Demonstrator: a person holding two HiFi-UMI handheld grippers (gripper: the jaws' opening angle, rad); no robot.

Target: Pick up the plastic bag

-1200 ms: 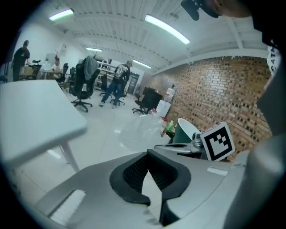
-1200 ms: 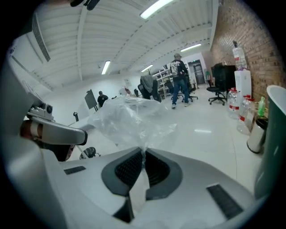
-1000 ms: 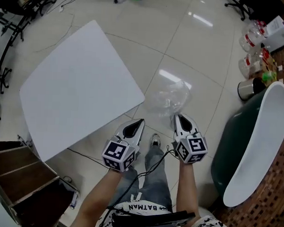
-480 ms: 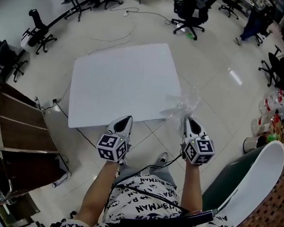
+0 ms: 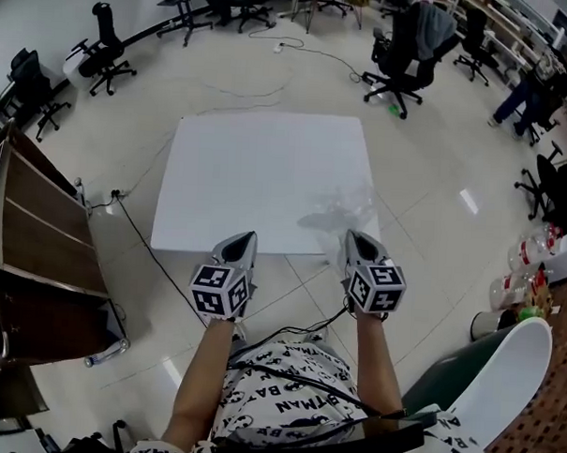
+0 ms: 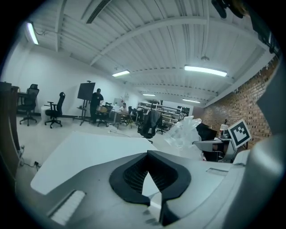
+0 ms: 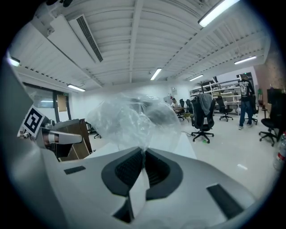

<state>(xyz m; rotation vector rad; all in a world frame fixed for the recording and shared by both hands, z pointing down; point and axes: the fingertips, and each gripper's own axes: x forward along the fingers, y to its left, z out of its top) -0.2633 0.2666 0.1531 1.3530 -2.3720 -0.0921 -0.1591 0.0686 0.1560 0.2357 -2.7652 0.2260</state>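
Over the table's near edge, right hand-held gripper pinches plastic bag.

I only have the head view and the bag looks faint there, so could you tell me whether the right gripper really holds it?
Observer: Yes. The right gripper view shows the right gripper shut on a twisted neck of the bag.
Operator: Thank you. Is the other one touching it too?
Observer: No. Its own view shows the left gripper shut, nothing between the pads, the bag off to its right.
Operator: Does the bag spread past the jaws?
Observer: Yes, it billows ahead of them, hiding part of the table.
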